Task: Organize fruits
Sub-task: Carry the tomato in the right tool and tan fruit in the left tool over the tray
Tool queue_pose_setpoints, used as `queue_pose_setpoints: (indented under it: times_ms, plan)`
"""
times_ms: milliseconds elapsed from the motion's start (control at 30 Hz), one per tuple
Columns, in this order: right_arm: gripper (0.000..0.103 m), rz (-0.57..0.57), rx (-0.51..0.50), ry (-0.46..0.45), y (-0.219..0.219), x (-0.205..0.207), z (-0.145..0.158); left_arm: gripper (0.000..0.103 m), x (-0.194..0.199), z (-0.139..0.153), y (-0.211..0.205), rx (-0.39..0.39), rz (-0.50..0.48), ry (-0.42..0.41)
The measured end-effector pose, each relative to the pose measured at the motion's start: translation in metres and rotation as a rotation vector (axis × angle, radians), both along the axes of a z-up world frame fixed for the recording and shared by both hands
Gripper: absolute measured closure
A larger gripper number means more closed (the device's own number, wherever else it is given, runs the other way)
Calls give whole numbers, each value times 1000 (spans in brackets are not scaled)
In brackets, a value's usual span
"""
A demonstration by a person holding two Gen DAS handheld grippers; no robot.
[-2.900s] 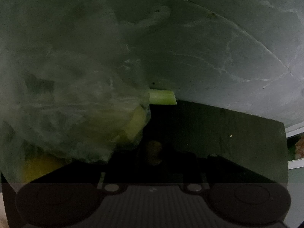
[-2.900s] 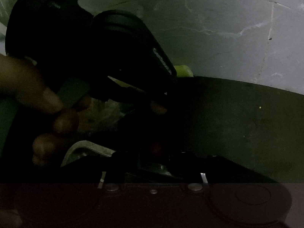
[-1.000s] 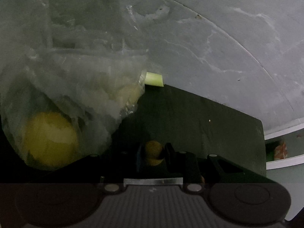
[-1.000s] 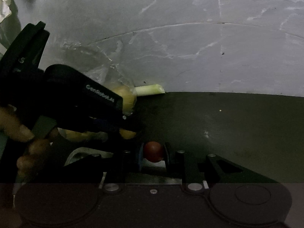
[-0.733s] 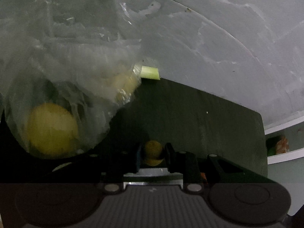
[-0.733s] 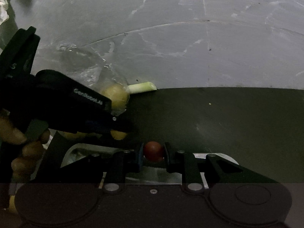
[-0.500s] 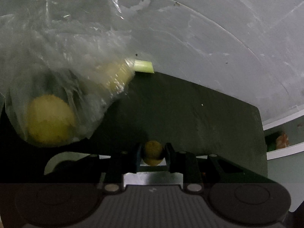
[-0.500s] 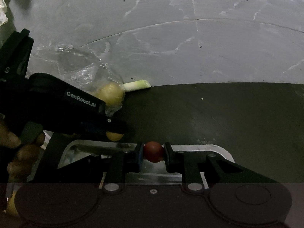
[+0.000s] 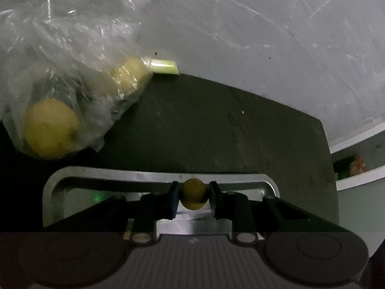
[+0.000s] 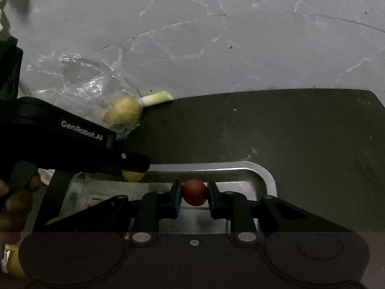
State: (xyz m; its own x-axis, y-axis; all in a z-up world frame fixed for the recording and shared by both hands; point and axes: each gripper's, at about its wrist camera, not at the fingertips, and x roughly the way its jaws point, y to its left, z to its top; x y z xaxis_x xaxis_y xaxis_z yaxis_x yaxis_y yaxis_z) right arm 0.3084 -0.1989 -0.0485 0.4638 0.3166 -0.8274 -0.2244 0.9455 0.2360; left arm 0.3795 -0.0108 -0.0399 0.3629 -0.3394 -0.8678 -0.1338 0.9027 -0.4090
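Left tool (image 9: 194,193) clamped on small yellow fruit (image 9: 194,193); right tool (image 10: 194,192) clamped on small red fruit (image 10: 194,192). Both poised over metal tray (image 10: 267,177) on dark table (image 10: 288,130). Best lowered close before release, apart, avoiding roll-off. Bagged yellow fruits (image 9: 50,125) beyond.

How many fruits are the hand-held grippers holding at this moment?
2. The left hand-held gripper grips a small yellow fruit; the right hand-held gripper grips a small red fruit. Both hover over a metal tray.
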Motion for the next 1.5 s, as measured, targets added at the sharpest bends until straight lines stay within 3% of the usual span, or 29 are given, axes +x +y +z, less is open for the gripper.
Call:
queue_pose_setpoints:
  times_ms: [1500]
  plan:
    - [75,-46,-39,75,-13,-10,-19,74,-18,-19,-23,25,-23,59]
